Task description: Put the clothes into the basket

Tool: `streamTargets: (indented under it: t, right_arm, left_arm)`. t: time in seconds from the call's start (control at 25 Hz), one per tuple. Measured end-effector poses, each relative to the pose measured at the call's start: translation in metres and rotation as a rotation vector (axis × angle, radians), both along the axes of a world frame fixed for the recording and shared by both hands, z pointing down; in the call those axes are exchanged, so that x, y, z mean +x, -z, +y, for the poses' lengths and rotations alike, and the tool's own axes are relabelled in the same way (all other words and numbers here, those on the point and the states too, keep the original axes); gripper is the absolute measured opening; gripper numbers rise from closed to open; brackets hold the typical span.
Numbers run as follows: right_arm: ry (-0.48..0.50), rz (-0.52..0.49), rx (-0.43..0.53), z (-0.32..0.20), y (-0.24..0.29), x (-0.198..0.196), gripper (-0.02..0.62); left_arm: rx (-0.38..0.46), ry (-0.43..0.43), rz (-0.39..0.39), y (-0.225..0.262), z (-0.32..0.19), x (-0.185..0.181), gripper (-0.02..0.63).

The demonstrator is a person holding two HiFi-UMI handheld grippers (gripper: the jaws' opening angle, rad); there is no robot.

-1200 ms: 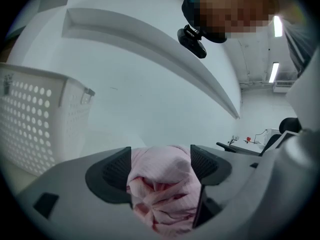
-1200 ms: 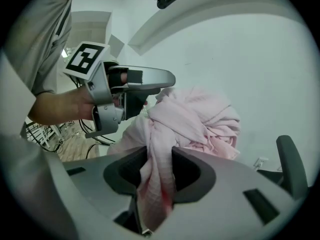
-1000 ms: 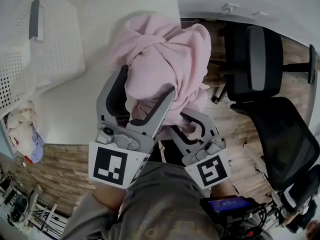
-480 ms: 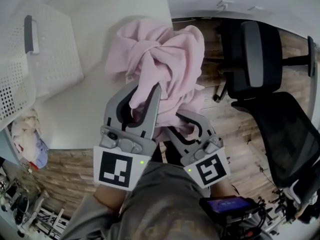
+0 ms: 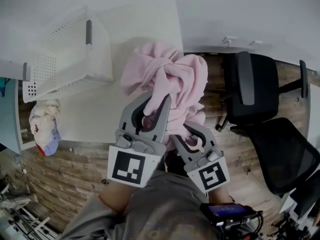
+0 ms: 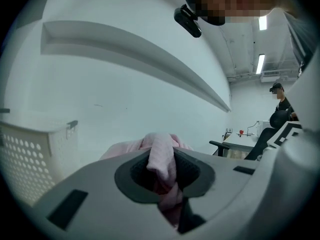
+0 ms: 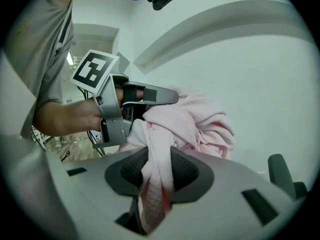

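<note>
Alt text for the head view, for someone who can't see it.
Two grey grippers hold a crumpled pink fabric garment over a white table: the left gripper is closing its jaws on a fold, the right gripper grips another. A white perforated plastic basket stands upper-left.

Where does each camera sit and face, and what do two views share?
Head view: on the person's head, down at table, basket, pink garment; left gripper, right gripper, shirt show.
Left gripper view: on that gripper, along closing jaws with garment between, basket at left.
Right gripper view: on that gripper, jaws pinching garment, facing left gripper and left hand.
All share garment.
</note>
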State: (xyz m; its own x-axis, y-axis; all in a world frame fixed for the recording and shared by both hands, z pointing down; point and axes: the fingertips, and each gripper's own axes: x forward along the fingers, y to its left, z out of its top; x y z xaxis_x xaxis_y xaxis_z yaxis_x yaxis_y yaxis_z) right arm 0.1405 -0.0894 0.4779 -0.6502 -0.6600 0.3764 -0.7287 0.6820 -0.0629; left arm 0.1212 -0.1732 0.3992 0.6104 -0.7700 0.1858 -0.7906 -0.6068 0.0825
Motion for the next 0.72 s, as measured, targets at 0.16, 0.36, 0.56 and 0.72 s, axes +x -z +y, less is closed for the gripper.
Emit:
streamTargets:
  t: [0.16, 0.36, 0.56, 0.72]
  right_arm:
    - [0.032, 0.008, 0.060, 0.015, 0.040, 0.001, 0.127]
    - [0.072, 0.014, 0.147, 0.021, 0.094, -0.004, 0.127]
    - [0.114, -0.002, 0.238, 0.003, 0.147, -0.021, 0.127]
    - [0.164, -0.007, 0.292, -0.018, 0.177, -0.043, 0.127]
  left_arm:
    - [0.063, 0.019, -0.009, 0.046, 0.020, -0.001, 0.069]
    - [0.152, 0.064, 0.008, 0.108, 0.035, -0.010, 0.070]
    - [0.252, 0.116, 0.013, 0.169, 0.028, -0.030, 0.071]
    - [0.309, 0.172, 0.021, 0.202, 0.015, -0.055, 0.072]
